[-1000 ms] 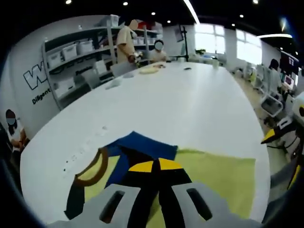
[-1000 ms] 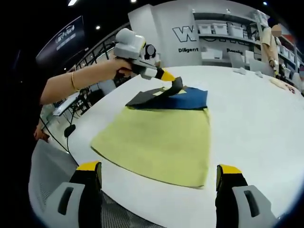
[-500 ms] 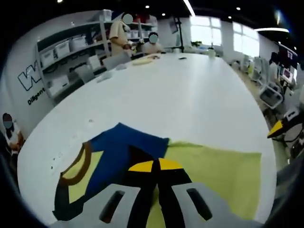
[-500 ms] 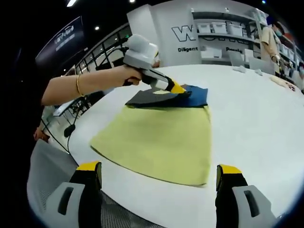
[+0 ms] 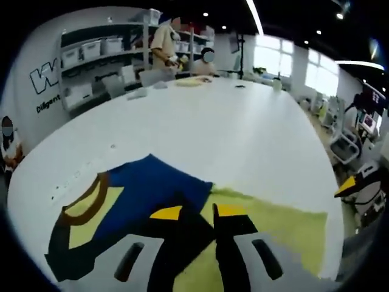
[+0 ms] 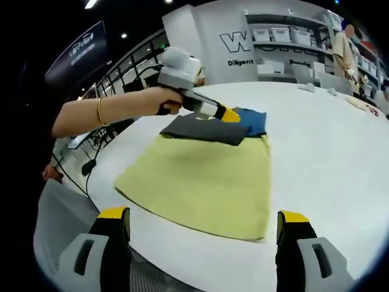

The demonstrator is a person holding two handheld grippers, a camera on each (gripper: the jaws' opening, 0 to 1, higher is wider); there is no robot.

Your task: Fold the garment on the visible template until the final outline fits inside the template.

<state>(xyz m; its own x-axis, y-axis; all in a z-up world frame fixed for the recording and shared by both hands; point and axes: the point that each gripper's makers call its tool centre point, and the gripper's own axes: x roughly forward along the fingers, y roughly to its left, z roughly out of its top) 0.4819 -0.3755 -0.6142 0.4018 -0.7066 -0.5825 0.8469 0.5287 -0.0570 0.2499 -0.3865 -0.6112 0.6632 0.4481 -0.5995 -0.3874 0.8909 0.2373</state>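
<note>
Left gripper [image 5: 197, 211], lower centre of the left gripper view: yellow tips now stand slightly apart with dark cloth in the gap; half a second ago they met on the fold. I read this as a release beginning; whether cloth is held at this moment, cannot tell. In the right gripper view the same gripper [image 6: 230, 114] sits low on the garment [image 6: 209, 129] at upper centre, where a second ago it held a flap lifted.

The dark flap now lies flat over the blue part, at the far end of the yellow template [image 6: 206, 179] on the white tabletop [image 6: 328, 164].

Right gripper [image 6: 203, 222], bottom of its view: wide open, empty, short of the template's near edge.

Judgement: one fold laid; the far end appears to overhang the template, so more folding is needed.
</note>
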